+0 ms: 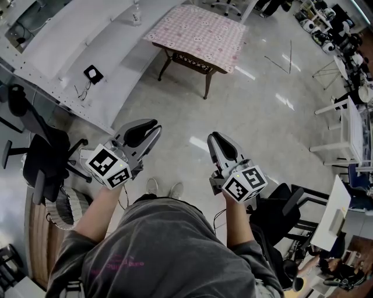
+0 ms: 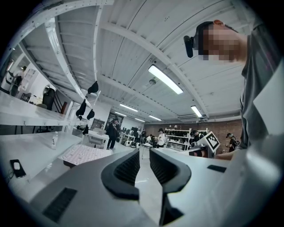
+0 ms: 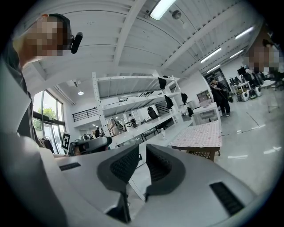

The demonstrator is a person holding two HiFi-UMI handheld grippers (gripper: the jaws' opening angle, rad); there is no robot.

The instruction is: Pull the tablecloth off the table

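A pink checked tablecloth (image 1: pixel 201 32) covers a small dark-legged table (image 1: pixel 207 81) far ahead of me across the shiny floor. It also shows as a pale patterned tablecloth (image 2: pixel 86 154) low on the left in the left gripper view, and as a spread tablecloth (image 3: pixel 199 134) at the right in the right gripper view. My left gripper (image 1: pixel 156 129) and right gripper (image 1: pixel 213 138) are held close to my body, well short of the table. Both are shut on nothing, as the left gripper (image 2: pixel 144 153) and right gripper (image 3: pixel 143 150) show in their own views.
A long white workbench (image 1: pixel 76 52) runs along the left, with a small black device (image 1: pixel 92 74) and a bottle (image 1: pixel 136 14) on it. A black office chair (image 1: pixel 46 154) stands at my left, another chair (image 1: pixel 285 204) at my right. White racks (image 1: pixel 349 128) line the right. People (image 2: pixel 112 132) stand far off.
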